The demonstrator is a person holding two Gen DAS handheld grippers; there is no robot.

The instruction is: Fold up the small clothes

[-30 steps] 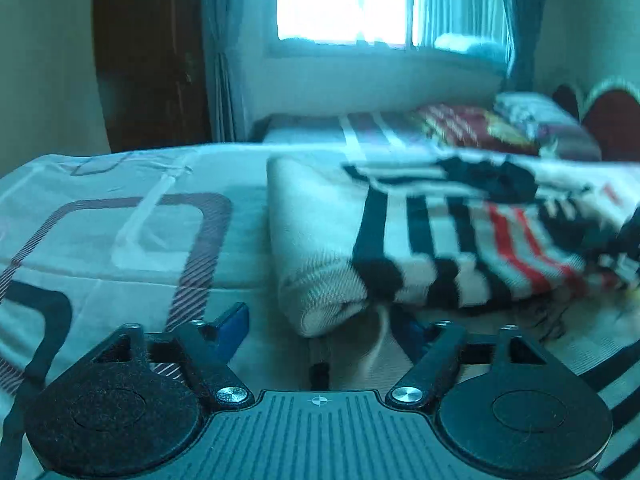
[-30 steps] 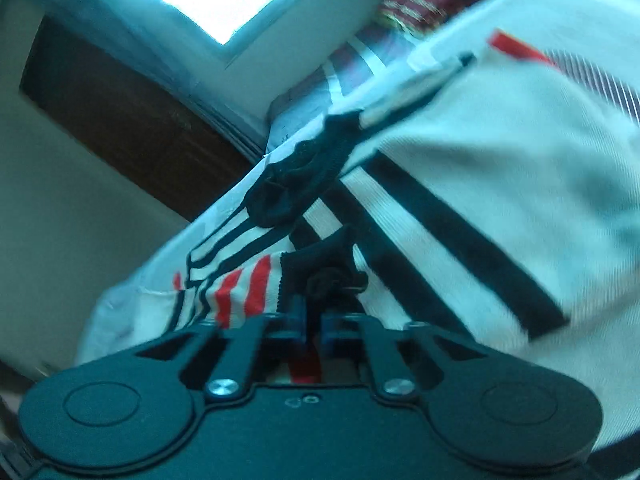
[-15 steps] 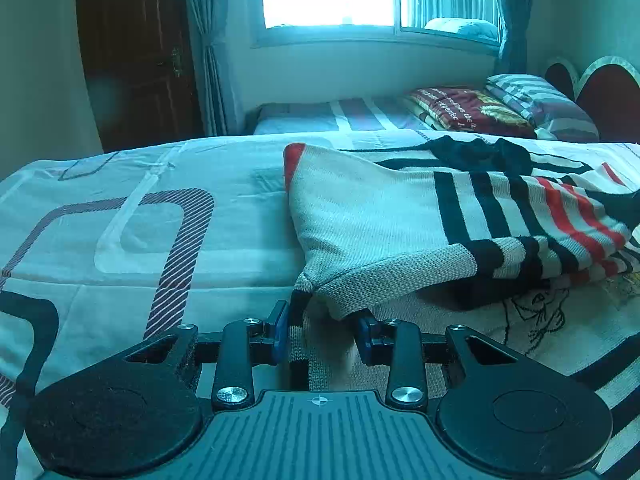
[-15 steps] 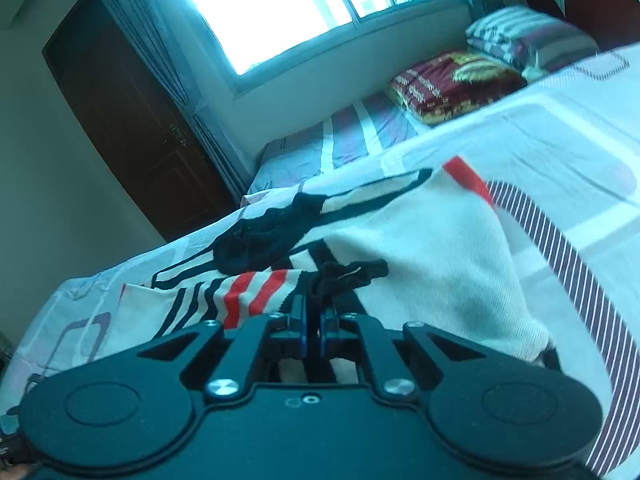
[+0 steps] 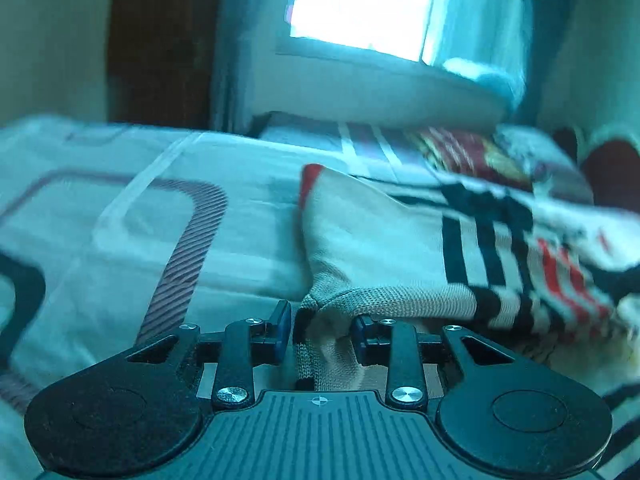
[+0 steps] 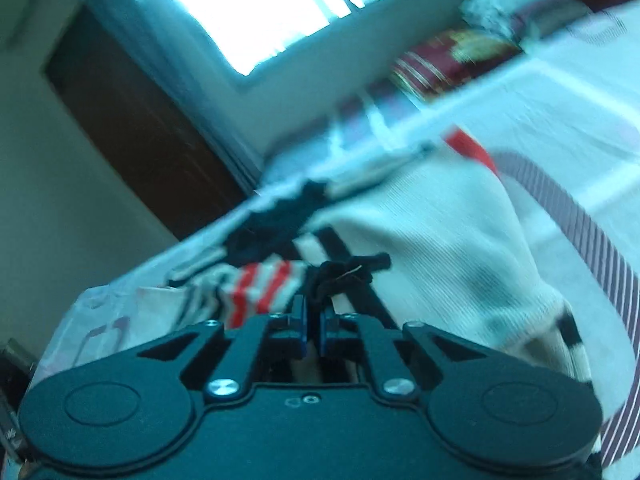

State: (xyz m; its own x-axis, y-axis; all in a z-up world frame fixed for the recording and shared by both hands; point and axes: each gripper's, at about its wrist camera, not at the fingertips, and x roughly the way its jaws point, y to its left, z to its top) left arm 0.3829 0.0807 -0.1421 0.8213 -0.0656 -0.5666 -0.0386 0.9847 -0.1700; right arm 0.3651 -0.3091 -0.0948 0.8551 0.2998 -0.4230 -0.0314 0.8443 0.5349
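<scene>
Sweater (image 5: 384, 240): cream knit with black and red stripes, lying on the bed (image 5: 120, 240), partly folded over itself. Long axis runs across the left wrist view, from the plain cream end with a red corner at centre to the striped end at right. A ribbed hem corner points toward the left gripper.

Left gripper (image 5: 320, 332): jaws narrow, having just been closing, with the ribbed hem corner bunched between the blue pads; firm contact cannot be told through the blur.

Right gripper (image 6: 314, 328): jaws nearly together, pinching a dark bunched fold of the sweater (image 6: 440, 248) at the striped part.

Surroundings: patterned bedsheet (image 6: 580, 128) under the garment; second bed (image 5: 360, 140) behind, with a red patterned blanket (image 5: 472, 156) and a pillow (image 6: 508, 8); window (image 5: 360, 4), curtain, dark door (image 5: 160, 40). Nothing lies between the grippers and the garment.

Change: a second ago the left jaws stood wide beside a rolled edge; now the cloth lies flatter and the view is tilted and blurred.
</scene>
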